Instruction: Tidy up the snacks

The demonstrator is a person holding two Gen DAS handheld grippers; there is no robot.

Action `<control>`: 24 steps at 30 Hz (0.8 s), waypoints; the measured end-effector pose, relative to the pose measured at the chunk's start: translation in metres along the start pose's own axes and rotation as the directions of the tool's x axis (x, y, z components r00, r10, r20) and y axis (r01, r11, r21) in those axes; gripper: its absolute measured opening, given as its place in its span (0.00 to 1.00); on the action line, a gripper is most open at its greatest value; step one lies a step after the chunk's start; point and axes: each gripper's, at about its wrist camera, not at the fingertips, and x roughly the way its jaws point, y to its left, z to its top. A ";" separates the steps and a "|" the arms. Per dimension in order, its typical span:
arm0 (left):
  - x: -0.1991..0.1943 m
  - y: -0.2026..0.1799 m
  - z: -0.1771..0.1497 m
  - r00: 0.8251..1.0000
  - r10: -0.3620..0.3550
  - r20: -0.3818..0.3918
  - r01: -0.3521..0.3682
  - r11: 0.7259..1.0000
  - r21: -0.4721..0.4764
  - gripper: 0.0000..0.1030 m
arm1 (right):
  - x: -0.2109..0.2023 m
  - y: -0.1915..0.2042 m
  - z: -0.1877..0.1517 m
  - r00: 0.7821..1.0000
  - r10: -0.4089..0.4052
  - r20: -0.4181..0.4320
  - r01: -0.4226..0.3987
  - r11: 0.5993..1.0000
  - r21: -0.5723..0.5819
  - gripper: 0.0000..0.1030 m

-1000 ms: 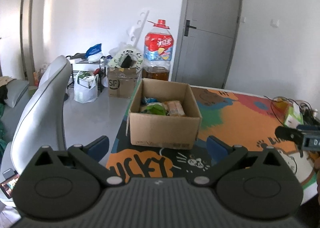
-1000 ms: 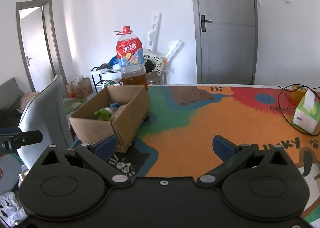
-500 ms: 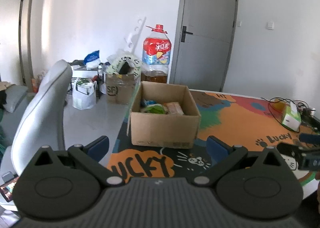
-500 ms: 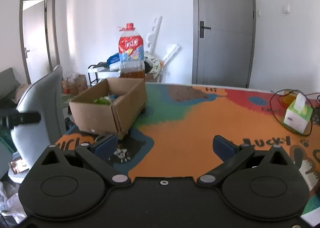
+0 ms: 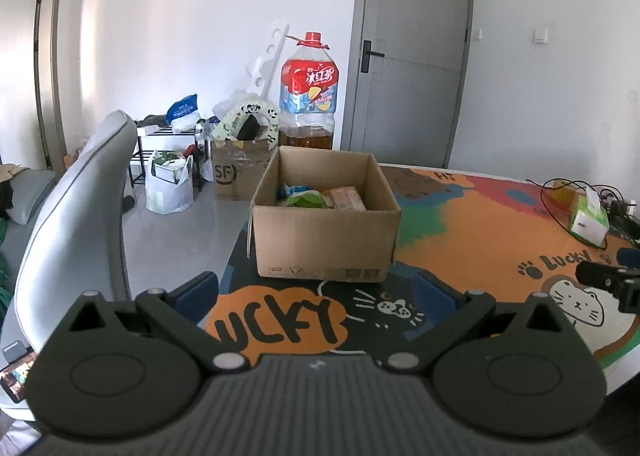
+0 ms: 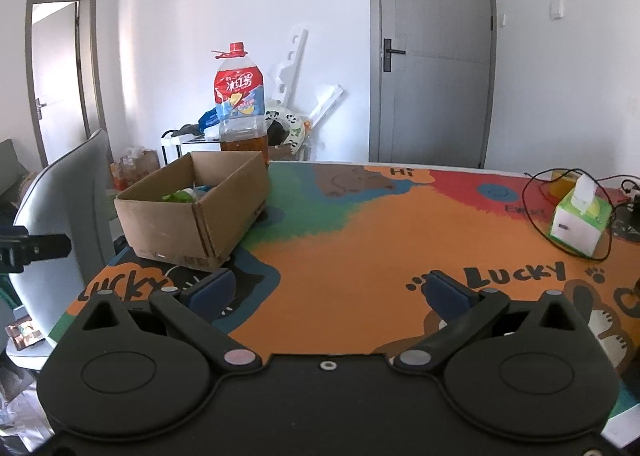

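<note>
Snacks (image 5: 320, 198) sit inside cardboard box (image 5: 326, 240), frame centre in left wrist view, on worktop (image 6: 380, 240) near its edge. Left tool (image 5: 316, 288) released, empty, facing box; right tool (image 6: 328, 290) also spread, empty, box at its centre-left. Risks: nudging box twd edge & chair (image 5: 76, 208); reaching into box w/ poor view, crushing soft packs; snagging cable by tissue box (image 6: 580, 222), frame right.

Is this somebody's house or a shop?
Most likely a home: a table with a cartoon mat, a tissue box, a big iced tea bottle, and bags and boxes piled on the floor by the wall.
</note>
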 end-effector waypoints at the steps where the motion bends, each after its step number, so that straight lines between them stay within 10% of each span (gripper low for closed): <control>1: 0.000 0.000 0.000 1.000 0.002 0.000 -0.002 1.000 0.000 1.00 | -0.001 0.000 0.000 1.000 0.000 0.002 0.000 1.000 -0.002 1.00; 24: -0.003 -0.001 0.001 1.000 -0.009 0.004 0.009 1.000 -0.002 1.00 | -0.010 0.005 0.007 0.999 0.023 0.027 -0.023 1.000 -0.011 1.00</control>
